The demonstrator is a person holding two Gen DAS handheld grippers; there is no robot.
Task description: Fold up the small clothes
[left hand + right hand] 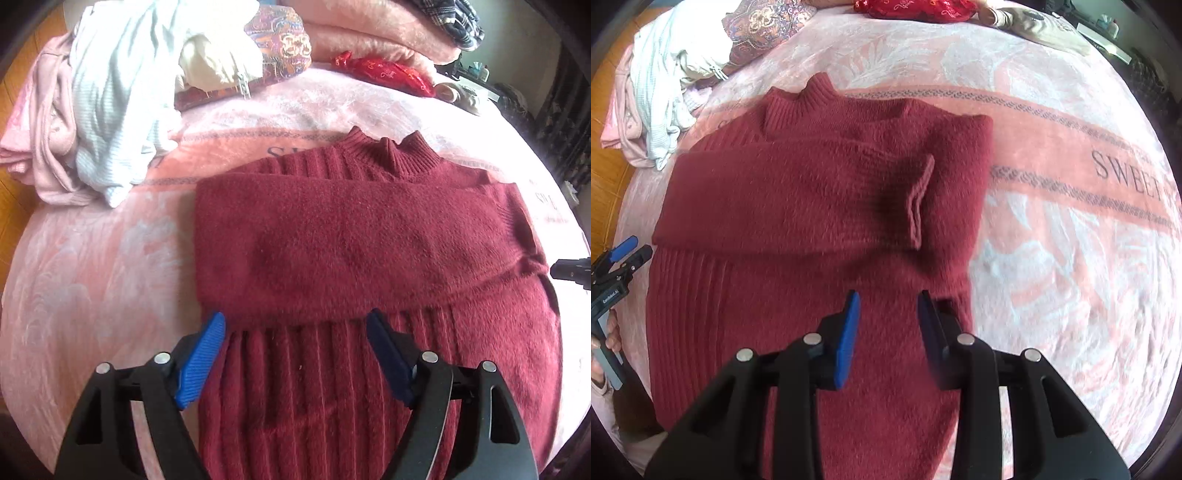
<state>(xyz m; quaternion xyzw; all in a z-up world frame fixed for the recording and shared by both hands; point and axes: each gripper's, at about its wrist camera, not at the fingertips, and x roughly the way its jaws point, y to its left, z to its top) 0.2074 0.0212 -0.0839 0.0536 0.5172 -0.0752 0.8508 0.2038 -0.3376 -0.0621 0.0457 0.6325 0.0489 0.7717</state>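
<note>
- A heap of pale pink and white ribbed garments (pixel 92 122) sits at the far left edge of the bed, with a paisley-patterned purple cushion (pixel 280 40) just beside it.
- The pink plush blanket with grey lettering (pixel 1071 184) covers the bed and carries everything else.
- The left gripper (pixel 295 354) hovers over the lower left part of the sweater, its blue-padded jaws spread wide with nothing between them (no pad presses on the knit).
- The dark red fuzzy knit sweater (pixel 351 240) lies flat in the middle of the blanket, collar away from the camera, both sleeves folded across the chest; one ribbed cuff (pixel 919 199) rests on top.
- The right gripper (pixel 888 339) hangs above the sweater's lower right part, jaws parted and empty.
- A red patterned cloth (pixel 384 72) lies far back, to the right.
</note>
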